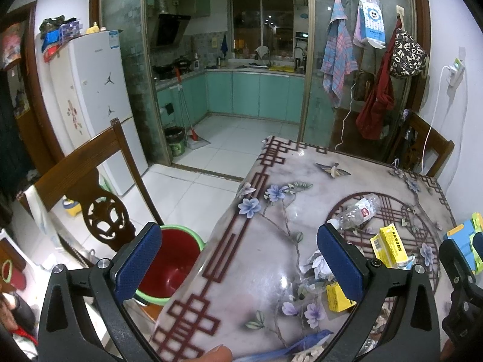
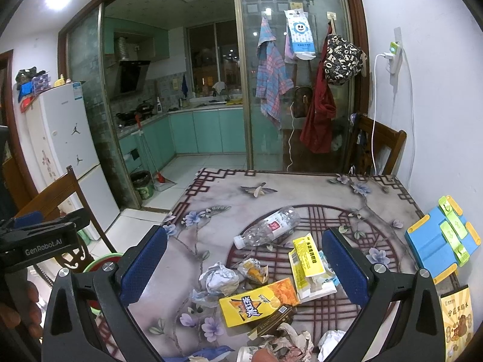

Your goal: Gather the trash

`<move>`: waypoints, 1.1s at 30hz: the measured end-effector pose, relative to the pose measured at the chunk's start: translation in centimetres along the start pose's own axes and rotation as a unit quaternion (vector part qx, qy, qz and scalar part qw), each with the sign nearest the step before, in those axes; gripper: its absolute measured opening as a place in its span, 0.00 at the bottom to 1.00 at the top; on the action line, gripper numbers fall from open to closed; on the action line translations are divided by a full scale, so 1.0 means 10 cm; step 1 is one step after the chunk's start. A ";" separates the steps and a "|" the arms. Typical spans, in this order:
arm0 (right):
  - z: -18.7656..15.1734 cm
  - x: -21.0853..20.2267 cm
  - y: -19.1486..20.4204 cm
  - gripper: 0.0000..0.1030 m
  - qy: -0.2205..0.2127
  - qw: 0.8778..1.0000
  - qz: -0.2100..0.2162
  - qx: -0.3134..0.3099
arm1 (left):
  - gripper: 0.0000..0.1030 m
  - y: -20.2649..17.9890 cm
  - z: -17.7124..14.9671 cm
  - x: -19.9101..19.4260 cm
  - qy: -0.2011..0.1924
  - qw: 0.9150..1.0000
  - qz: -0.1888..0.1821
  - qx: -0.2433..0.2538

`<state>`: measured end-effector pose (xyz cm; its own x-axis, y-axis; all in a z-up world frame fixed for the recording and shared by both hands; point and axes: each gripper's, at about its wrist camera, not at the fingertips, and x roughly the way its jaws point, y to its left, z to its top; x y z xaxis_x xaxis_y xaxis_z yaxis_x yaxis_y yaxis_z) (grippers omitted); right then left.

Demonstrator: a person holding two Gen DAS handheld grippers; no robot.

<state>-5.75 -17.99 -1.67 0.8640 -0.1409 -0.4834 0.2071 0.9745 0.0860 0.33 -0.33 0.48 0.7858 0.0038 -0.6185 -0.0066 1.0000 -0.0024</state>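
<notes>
Trash lies on the flowered table (image 2: 302,187): a clear plastic bottle (image 2: 267,226), a yellow drink carton (image 2: 258,303), a yellow-white packet (image 2: 306,258), crumpled paper (image 2: 219,277) and a crushed wrapper (image 2: 253,268). My right gripper (image 2: 244,268) is open and empty, hovering over this pile. My left gripper (image 1: 238,262) is open and empty at the table's left edge. Beside that edge on the floor stands a red bin with a green rim (image 1: 173,264). The bottle (image 1: 359,211) and yellow packet (image 1: 389,246) also show in the left wrist view.
A wooden chair (image 1: 90,181) stands left of the table beside the bin. A blue-yellow toy block (image 2: 440,238) and a yellow card (image 2: 457,322) lie at the table's right edge. Another chair (image 2: 377,147) is behind the table. A fridge (image 1: 90,99) stands far left.
</notes>
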 end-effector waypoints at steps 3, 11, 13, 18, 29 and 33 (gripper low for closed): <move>0.00 0.00 0.00 1.00 0.000 1.000 0.000 0.001 | 1.00 -0.01 0.01 0.00 0.000 1.000 -0.002 -0.001; 0.00 0.01 -0.01 1.00 0.001 1.000 0.000 0.002 | 1.00 -0.04 0.04 0.02 -0.006 1.000 -0.002 0.000; 0.00 0.03 -0.03 1.00 0.002 1.000 -0.001 0.003 | 1.00 -0.03 0.04 0.01 -0.012 1.000 -0.001 0.001; -0.01 0.07 -0.25 1.00 0.010 1.000 0.006 0.024 | 1.00 -0.06 0.04 0.02 -0.009 1.000 -0.002 0.001; -0.27 0.26 -0.68 1.00 0.083 0.983 0.110 0.121 | 1.00 -0.18 -0.09 -0.03 -0.019 0.998 -0.056 0.021; -0.39 0.30 -0.90 1.00 0.104 0.977 0.115 0.145 | 1.00 -0.37 -0.29 0.09 -0.002 0.991 -0.102 0.092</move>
<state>-6.80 -26.55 -7.35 0.7974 0.1433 -0.5862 0.1662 0.8817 0.4416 -0.75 -4.00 -2.29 0.7614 -0.1994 -0.6168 0.2652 0.9641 0.0157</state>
